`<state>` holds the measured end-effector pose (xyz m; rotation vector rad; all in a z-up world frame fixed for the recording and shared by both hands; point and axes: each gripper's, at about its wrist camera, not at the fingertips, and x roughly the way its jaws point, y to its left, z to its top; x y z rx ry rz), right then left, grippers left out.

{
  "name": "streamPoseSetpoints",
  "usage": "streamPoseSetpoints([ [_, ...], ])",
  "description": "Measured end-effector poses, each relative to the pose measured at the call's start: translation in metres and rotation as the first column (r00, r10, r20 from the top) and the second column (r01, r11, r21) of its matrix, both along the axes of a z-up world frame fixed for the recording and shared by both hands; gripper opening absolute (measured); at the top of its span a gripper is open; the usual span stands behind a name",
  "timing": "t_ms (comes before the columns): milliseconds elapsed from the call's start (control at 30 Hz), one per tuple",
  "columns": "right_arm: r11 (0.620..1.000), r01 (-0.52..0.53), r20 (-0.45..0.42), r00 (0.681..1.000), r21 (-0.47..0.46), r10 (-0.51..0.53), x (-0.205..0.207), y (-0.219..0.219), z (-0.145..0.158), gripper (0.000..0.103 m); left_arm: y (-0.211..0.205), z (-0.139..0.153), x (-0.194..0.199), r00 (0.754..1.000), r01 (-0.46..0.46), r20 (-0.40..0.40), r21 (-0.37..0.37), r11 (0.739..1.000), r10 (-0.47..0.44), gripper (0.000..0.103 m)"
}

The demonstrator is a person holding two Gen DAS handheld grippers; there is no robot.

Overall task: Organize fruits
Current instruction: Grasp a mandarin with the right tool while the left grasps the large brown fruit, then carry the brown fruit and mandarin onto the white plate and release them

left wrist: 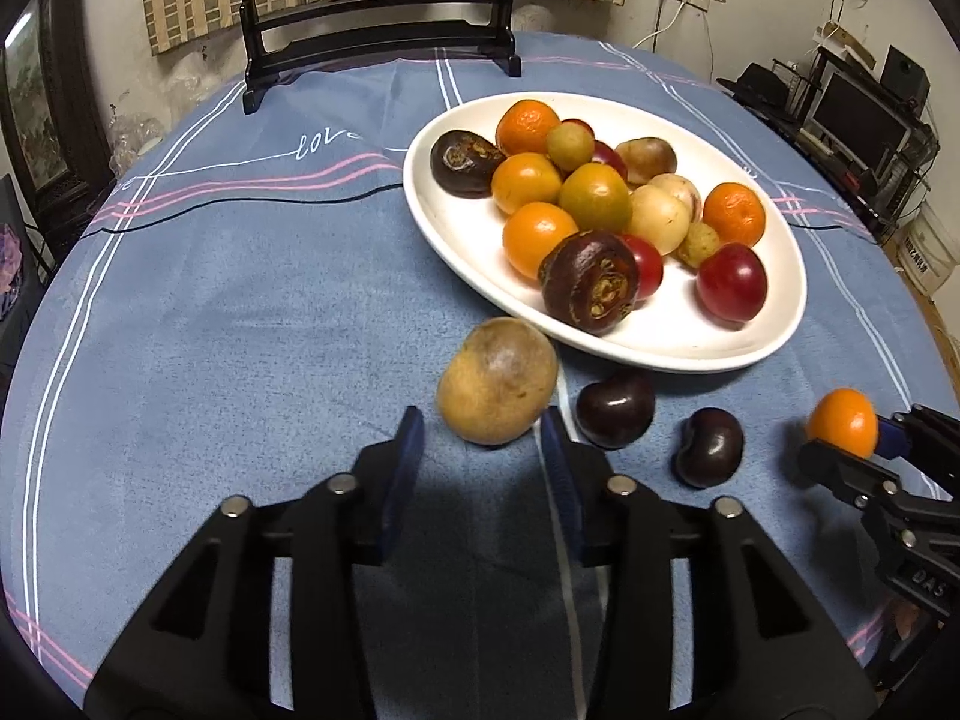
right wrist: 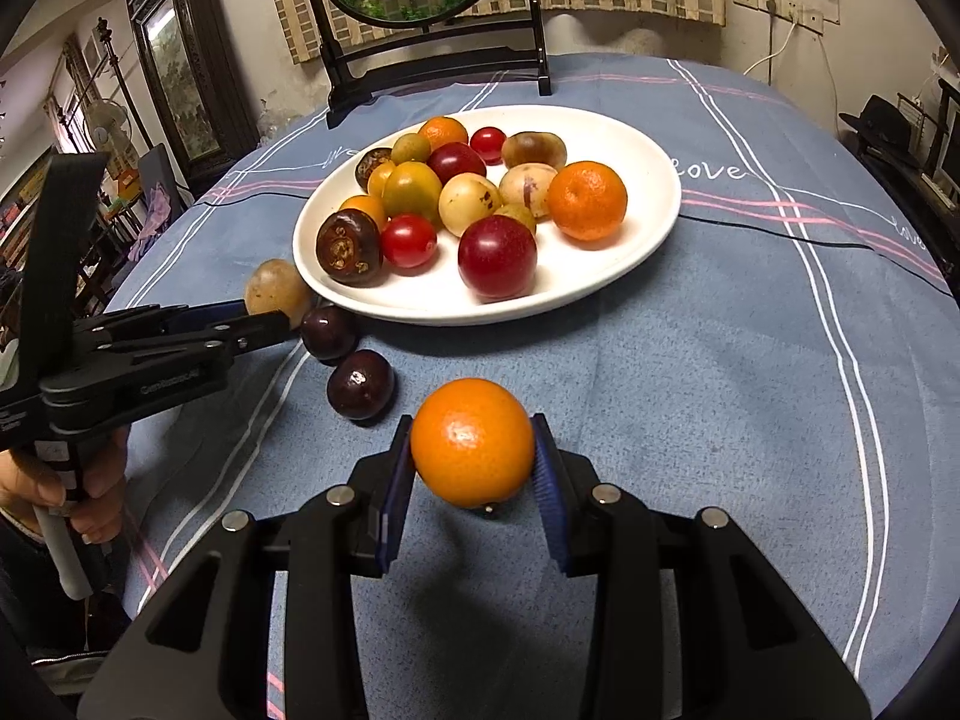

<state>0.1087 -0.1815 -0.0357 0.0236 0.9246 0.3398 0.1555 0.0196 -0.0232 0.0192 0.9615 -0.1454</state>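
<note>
The white plate (right wrist: pixel 648 228), centre of the right wrist frame, already carries most of the fruit – oranges, red plums, pale and dark ones – so by my judgement the sorting is well along. 4 pieces are left off it: a tan fruit (left wrist: pixel 497 380) just beside the plate's near rim, 2 dark plums (left wrist: pixel 615 400) next to it, and an orange (right wrist: pixel 472 443) clamped in the right gripper (right wrist: pixel 474 456), lifted off the cloth. The left gripper (left wrist: pixel 480 450) stands narrowly open, empty, just short of the tan fruit. A blue striped tablecloth (left wrist: pixel 240 300) covers the round table – a dark wooden stand (left wrist: pixel 378 36) at upper centre, cluttered shelves at right.
</note>
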Motion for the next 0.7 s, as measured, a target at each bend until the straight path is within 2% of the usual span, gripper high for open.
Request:
streamPoseSetpoints([
  [233, 1.000, 0.005, -0.015, 1.000, 0.000, -0.005, 0.004, -0.001, -0.005, 0.038, -0.007, -0.009, 0.019, 1.000, 0.011, -0.015, 0.030, 0.999, -0.011, 0.046],
  [300, 1.000, 0.005, -0.020, 1.000, -0.001, -0.005, 0.005, -0.001, -0.006, 0.038, -0.008, -0.010, 0.023, 1.000, 0.010, -0.013, 0.030, 1.000, -0.009, 0.041],
  [367, 1.000, 0.007, -0.023, 1.000, -0.001, -0.007, 0.007, -0.001, -0.007, 0.038, -0.008, -0.010, 0.025, 1.000, 0.010, -0.013, 0.031, 0.999, -0.009, 0.040],
  [700, 1.000, 0.005, -0.008, 1.000, 0.007, -0.005, 0.003, -0.002, -0.001, 0.038, -0.003, 0.002, 0.009, 1.000, 0.009, 0.013, -0.003, 1.000, -0.009, 0.040],
])
